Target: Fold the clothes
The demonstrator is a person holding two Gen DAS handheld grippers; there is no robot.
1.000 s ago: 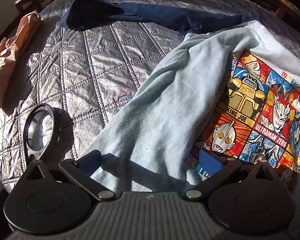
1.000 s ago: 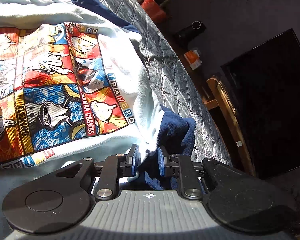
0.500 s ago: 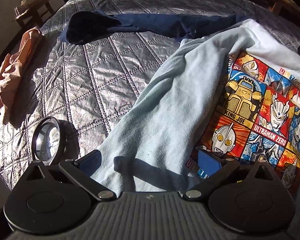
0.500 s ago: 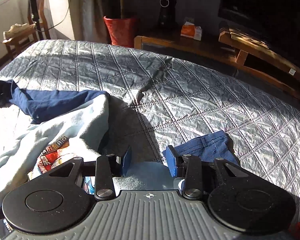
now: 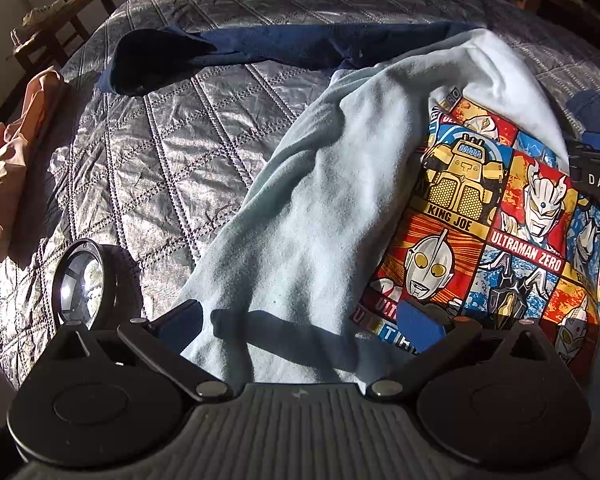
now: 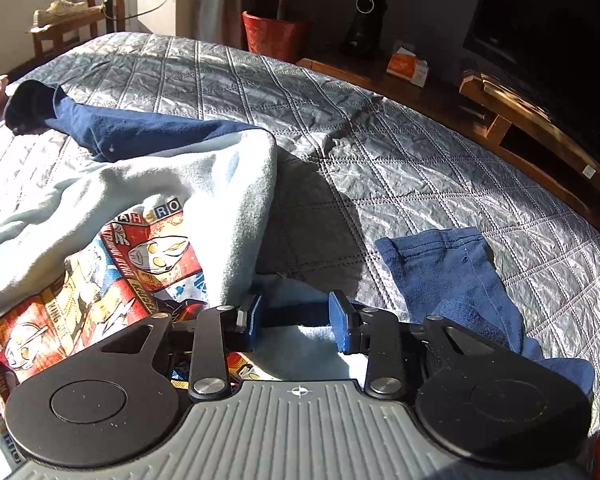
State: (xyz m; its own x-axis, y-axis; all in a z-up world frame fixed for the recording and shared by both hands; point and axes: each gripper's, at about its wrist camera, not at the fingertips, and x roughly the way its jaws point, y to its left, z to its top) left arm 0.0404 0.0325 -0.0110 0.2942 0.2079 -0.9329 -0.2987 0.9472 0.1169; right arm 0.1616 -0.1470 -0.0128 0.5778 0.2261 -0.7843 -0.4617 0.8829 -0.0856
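Note:
A light blue sweatshirt with a bright cartoon print lies on the grey quilted bed, one side folded over its front. One navy sleeve stretches across the far side. The other navy sleeve lies flat on the quilt, just right of my right gripper. That gripper's jaws are closing over the sweatshirt's edge, with cloth between the pads but not pinched. My left gripper hovers wide open above the folded-over part, holding nothing. The right gripper's fingers show at the left wrist view's right edge.
A peach garment lies at the bed's left edge, with a round glass lens near it. Beyond the bed are a wooden chair, a red pot, an orange box and a wooden stand under a dark screen.
My right gripper let go of the navy sleeve, rolled and swung to face across the bed; the sleeve now lies on the quilt. The left gripper stayed open, barely shifting.

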